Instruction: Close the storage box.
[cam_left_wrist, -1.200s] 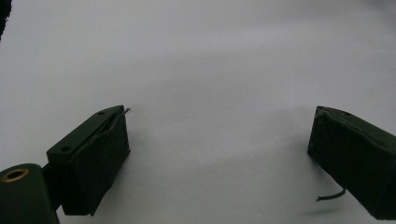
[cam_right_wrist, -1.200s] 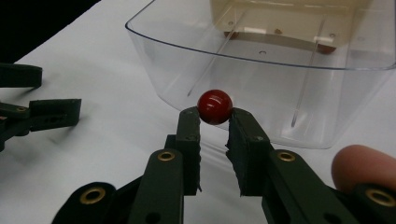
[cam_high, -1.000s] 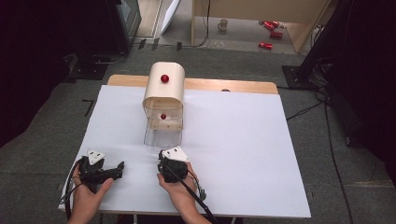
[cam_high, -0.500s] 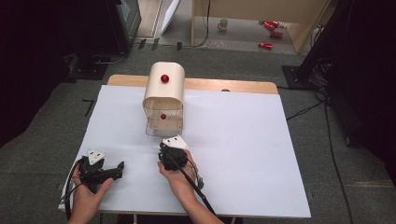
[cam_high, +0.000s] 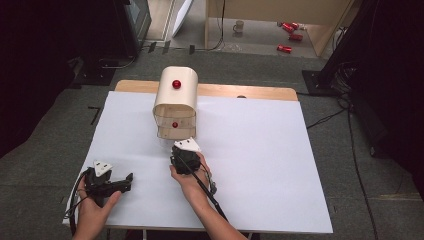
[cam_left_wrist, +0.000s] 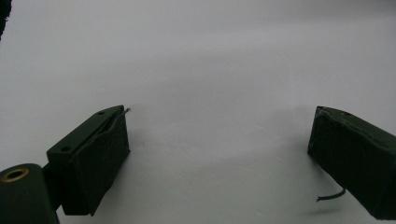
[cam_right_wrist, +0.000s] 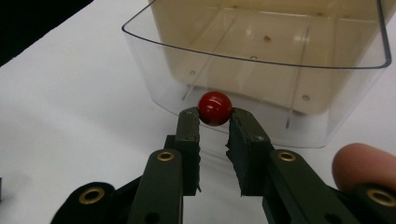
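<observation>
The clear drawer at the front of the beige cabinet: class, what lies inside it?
Through the clear drawer only a small tan speck shows on its floor. The cabinet covers its rear part. The right tool grips its red knob.

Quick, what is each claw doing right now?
Left claw: open, holding nothing, over the white table.
Right claw: shut on the red knob of the clear drawer.

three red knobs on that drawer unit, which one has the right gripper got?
The round red knob on the bottom clear plastic drawer, pulled partly out. The right gripper pinches it; the middle knob and top knob sit untouched above.
</observation>
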